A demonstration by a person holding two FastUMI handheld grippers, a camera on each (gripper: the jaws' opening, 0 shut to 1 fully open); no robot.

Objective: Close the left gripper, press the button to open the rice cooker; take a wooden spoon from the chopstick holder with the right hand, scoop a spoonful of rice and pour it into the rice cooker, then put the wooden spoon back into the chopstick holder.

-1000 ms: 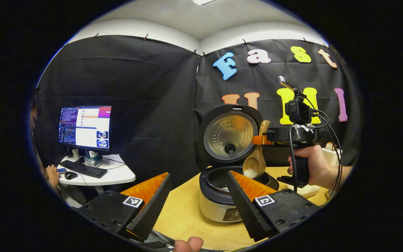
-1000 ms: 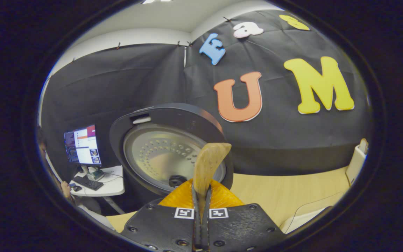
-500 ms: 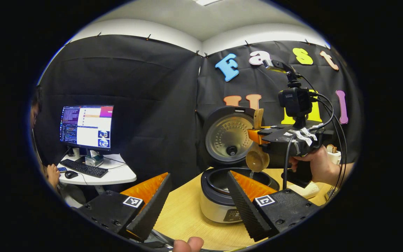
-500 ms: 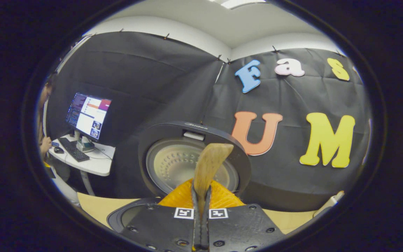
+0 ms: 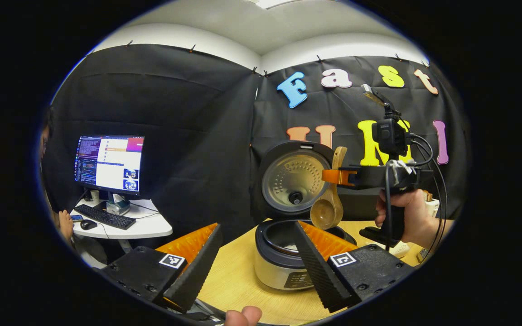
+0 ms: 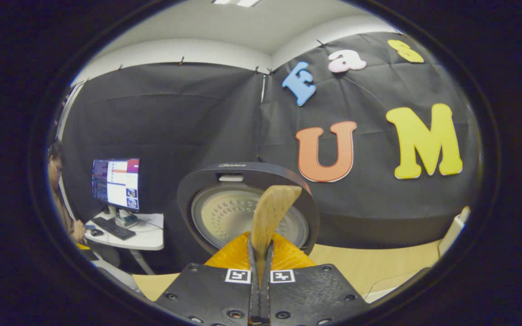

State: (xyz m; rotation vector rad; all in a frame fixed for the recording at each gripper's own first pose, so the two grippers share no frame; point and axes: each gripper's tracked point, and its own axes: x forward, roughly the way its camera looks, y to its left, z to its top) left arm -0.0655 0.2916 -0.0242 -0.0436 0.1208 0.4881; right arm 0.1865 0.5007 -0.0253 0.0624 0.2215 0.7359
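Note:
The rice cooker (image 5: 283, 267) stands on the wooden table (image 5: 238, 285) with its round lid (image 5: 293, 181) swung up. Above its right rim hangs the wooden spoon (image 5: 329, 210), bowl down and empty, handle pointing up. My right gripper (image 5: 333, 176), held by a hand (image 5: 408, 217), is shut on the spoon's handle. In the right gripper view the handle end (image 6: 272, 213) sticks up between the closed fingers, in front of the lid (image 6: 247, 208). My left gripper (image 5: 256, 253) stands open in front of the cooker with nothing between its fingers.
A white container (image 5: 432, 206) stands behind the hand at the table's right. A desk (image 5: 125, 224) with a monitor (image 5: 109, 163), keyboard and mouse is at the left, where a person's hand (image 5: 65, 222) rests. A fingertip (image 5: 243, 314) shows at the bottom edge.
The spoon tipped its rice into the cooker and now hangs empty. The right gripper rose and tilted, then levelled again over the pot's right rim. The left gripper stayed put.

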